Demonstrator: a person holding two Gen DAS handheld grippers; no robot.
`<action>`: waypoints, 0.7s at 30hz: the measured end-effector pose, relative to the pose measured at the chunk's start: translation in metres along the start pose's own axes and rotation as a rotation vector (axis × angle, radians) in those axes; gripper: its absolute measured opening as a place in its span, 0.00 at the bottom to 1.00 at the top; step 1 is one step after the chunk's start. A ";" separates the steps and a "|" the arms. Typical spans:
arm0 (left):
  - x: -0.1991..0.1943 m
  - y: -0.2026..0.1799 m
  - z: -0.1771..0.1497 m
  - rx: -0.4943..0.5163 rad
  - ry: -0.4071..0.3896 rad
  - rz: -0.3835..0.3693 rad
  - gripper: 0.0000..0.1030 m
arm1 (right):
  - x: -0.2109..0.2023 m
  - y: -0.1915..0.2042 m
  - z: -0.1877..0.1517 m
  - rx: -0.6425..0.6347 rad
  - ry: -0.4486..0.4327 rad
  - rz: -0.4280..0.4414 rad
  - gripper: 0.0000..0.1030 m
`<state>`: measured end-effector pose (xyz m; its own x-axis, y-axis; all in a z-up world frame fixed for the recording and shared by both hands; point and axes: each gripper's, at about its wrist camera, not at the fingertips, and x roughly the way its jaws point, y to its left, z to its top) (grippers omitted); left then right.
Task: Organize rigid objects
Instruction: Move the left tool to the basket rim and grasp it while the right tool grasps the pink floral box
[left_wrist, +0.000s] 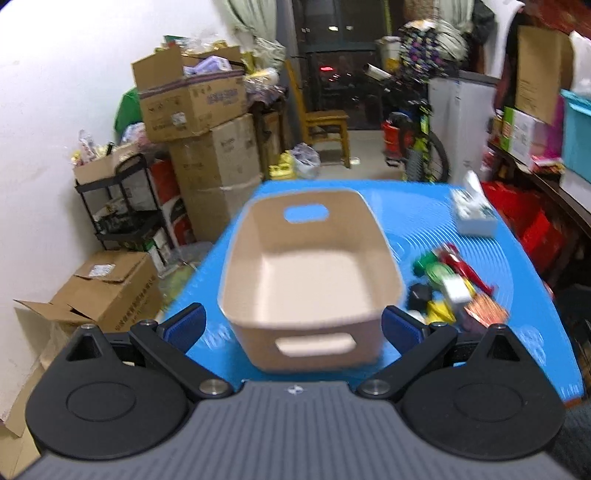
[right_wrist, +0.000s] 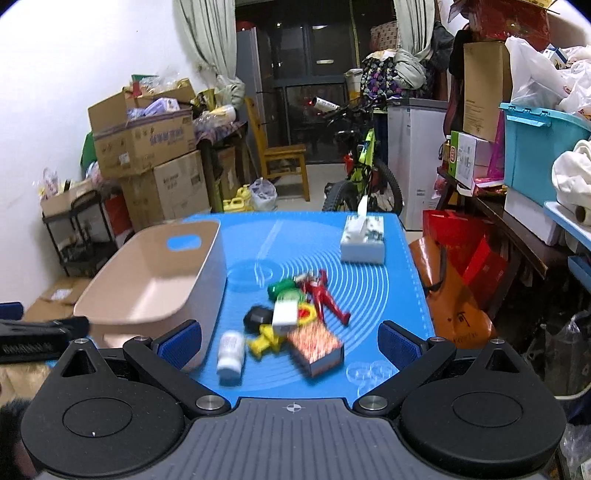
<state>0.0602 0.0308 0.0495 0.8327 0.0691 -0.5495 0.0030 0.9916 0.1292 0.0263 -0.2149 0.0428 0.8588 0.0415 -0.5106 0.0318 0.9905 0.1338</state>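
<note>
Beige bin (left_wrist: 314, 280), one white bottle (right_wrist: 231, 352), one tissue box (right_wrist: 362, 240)

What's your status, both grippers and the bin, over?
Left gripper open, right gripper open, both empty. Beige bin empty on blue mat. Toy pile beside it, nothing blocking.

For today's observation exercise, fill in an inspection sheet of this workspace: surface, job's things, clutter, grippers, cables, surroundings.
Surface: blue mat on table.
Job's things: beige bin, nothing seen inside; pile beside it includes red figure, white bottle, patterned box, black piece.
Clutter: tissue box at far end.
Grippers: left gripper open; right gripper open; both holding nothing.
Cables: nothing seen.
Surroundings: cardboard boxes, bicycle, wooden chair.
</note>
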 end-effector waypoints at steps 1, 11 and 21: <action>0.005 0.004 0.008 -0.010 -0.002 0.013 0.97 | 0.006 -0.002 0.006 0.003 0.005 0.004 0.98; 0.073 0.038 0.037 -0.090 0.046 0.017 0.97 | 0.089 -0.019 0.022 0.001 0.146 0.043 0.98; 0.147 0.057 0.033 -0.088 0.198 -0.001 0.85 | 0.179 -0.031 0.004 -0.042 0.344 0.067 0.97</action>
<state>0.2010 0.0941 0.0035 0.7077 0.0801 -0.7020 -0.0522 0.9968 0.0611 0.1807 -0.2385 -0.0496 0.6359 0.1413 -0.7587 -0.0464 0.9883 0.1452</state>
